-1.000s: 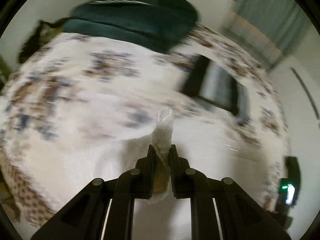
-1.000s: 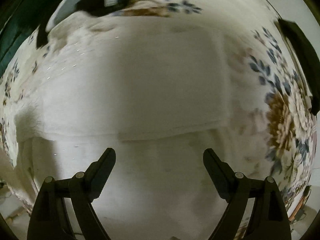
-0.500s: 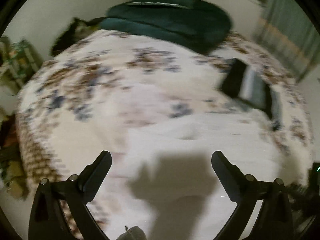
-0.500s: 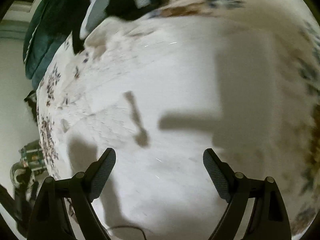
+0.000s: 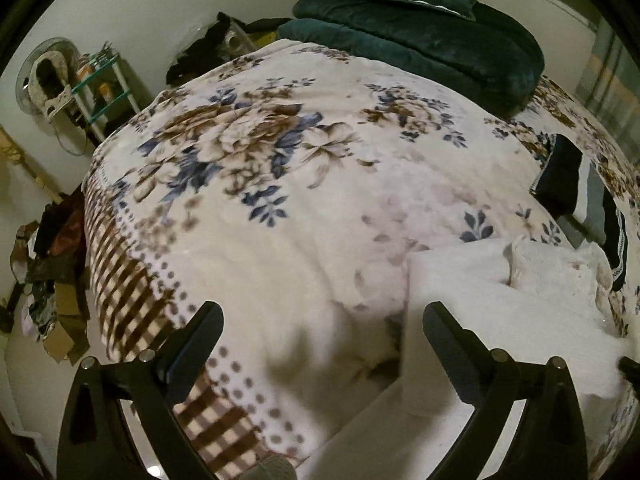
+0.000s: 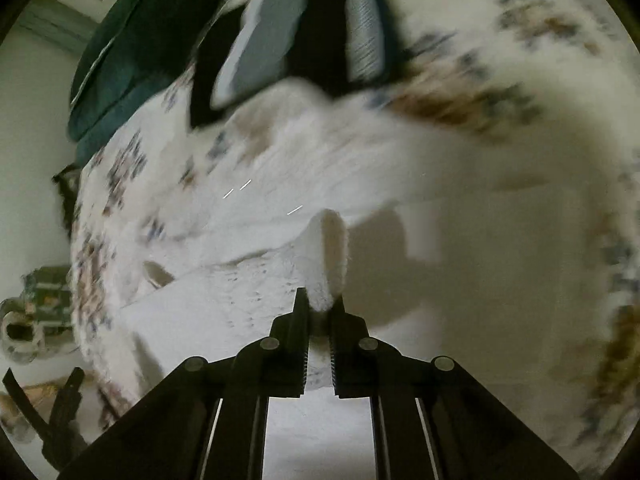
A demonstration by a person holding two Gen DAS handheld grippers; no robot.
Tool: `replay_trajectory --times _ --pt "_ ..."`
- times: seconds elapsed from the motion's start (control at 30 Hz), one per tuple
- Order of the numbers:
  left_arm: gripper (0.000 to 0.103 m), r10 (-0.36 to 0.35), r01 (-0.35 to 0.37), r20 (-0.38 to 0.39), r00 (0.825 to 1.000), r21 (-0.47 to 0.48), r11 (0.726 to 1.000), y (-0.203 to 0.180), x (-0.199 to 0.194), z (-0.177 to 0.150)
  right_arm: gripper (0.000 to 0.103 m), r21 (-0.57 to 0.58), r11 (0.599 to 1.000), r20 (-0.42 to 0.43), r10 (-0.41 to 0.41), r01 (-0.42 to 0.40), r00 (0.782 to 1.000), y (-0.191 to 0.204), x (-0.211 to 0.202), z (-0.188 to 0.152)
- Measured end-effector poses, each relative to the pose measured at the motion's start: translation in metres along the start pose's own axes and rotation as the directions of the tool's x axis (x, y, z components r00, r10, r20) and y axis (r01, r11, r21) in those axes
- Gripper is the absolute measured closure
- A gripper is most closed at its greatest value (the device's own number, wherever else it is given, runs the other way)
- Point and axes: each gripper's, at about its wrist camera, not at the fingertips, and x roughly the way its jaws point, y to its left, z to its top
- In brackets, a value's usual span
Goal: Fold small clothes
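Note:
A white fluffy garment (image 5: 500,304) lies on a floral bed cover (image 5: 256,184) at the lower right of the left wrist view, with a rumpled part (image 5: 560,268) on its far side. My left gripper (image 5: 320,332) is open and empty above the cover, just left of the garment's edge. In the right wrist view my right gripper (image 6: 319,304) is shut on a raised fold of the white garment (image 6: 328,256), which stands up between the jaws. The rest of the garment (image 6: 280,208) spreads flat beyond. This view is blurred.
A dark green folded quilt and pillow (image 5: 420,32) lie at the bed's far end. A stack of dark and grey folded clothes (image 5: 580,200) lies at the right, also in the right wrist view (image 6: 288,40). A shelf and clutter (image 5: 60,92) stand left of the bed.
My left gripper let go of the white garment, opened and swung left over the bed cover. My right gripper, open before, has shut on a fold of the garment.

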Motion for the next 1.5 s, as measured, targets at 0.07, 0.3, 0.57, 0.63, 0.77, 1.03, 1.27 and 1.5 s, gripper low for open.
replay_trajectory --times 0.07,0.3,0.57,0.63,0.77,1.03,1.27,1.5 --pt "0.001 -0.027 0.027 -0.004 1.0 0.018 0.999 -0.015 0.004 0.002 0.095 0.018 0.998 0.026 -0.063 0.063 0.998 -0.027 -0.016 0.008" --pt "0.001 -0.103 0.107 -0.053 0.993 0.089 0.99 -0.082 0.028 0.005 0.095 0.21 0.955 -0.006 -0.211 0.207 0.978 -0.144 -0.016 0.009" --pt "0.001 -0.108 0.125 -0.075 0.991 0.289 0.949 -0.159 0.06 0.015 0.066 0.252 0.932 -0.136 -0.231 0.259 0.963 -0.181 0.019 -0.003" --pt "0.001 -0.099 0.122 -0.084 0.992 0.348 0.93 -0.175 0.068 0.017 0.061 0.308 0.919 -0.098 -0.227 0.246 0.969 -0.187 0.0 -0.001" --pt "0.001 -0.119 0.145 -0.09 0.989 0.398 0.906 -0.188 0.072 0.018 0.061 0.279 0.949 -0.028 -0.144 0.146 0.989 -0.172 -0.022 0.0" --pt "0.0 -0.112 0.194 -0.219 0.969 0.399 0.896 -0.189 0.137 0.021 0.061 0.129 0.951 -0.156 -0.26 0.281 0.953 -0.141 0.036 -0.013" --pt "0.0 -0.181 0.238 -0.18 0.967 0.373 0.897 -0.176 0.093 0.03 0.048 0.189 0.949 -0.124 -0.232 0.253 0.965 -0.137 -0.019 -0.01" --pt "0.0 -0.223 0.288 -0.208 0.952 0.368 0.884 -0.17 -0.006 -0.026 0.047 0.148 0.976 -0.16 -0.136 0.16 0.978 -0.154 -0.083 -0.057"
